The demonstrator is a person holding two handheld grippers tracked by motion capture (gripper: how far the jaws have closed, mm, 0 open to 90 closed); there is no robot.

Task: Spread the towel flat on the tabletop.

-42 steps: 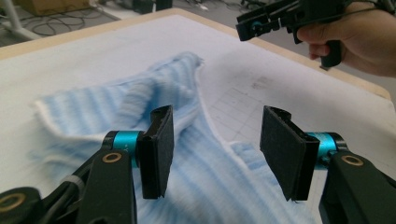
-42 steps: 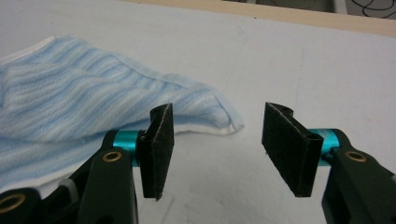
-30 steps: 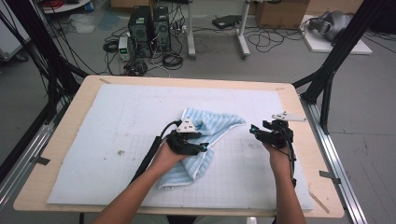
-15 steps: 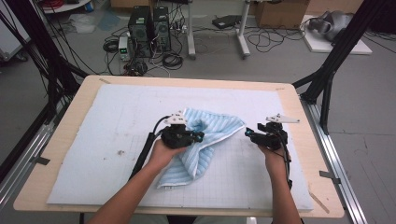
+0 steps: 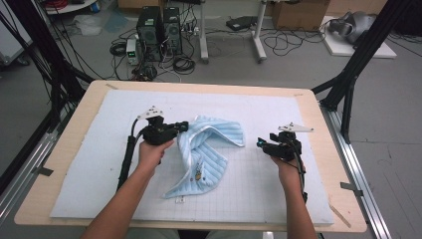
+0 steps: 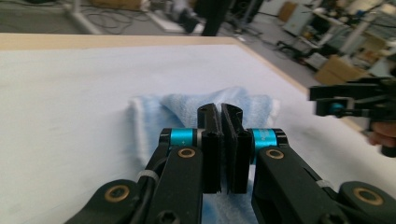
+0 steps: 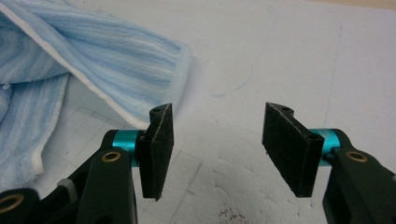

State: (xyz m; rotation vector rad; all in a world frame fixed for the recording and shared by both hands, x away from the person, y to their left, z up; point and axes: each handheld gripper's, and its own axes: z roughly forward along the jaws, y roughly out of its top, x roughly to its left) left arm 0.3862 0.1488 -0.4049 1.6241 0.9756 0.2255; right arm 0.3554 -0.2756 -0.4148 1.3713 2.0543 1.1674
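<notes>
My left gripper (image 5: 182, 127) clenched on blue towel (image 5: 211, 149) edge; my right gripper (image 7: 217, 140) released, beside towel, level.

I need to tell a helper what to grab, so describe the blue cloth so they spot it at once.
On the wooden table lies a white gridded foam mat; near its middle sits a crumpled light blue striped terry towel with a white hem. It is the one soft fabric thing there, with a small yellow emblem, lying between the two black claws.
</notes>
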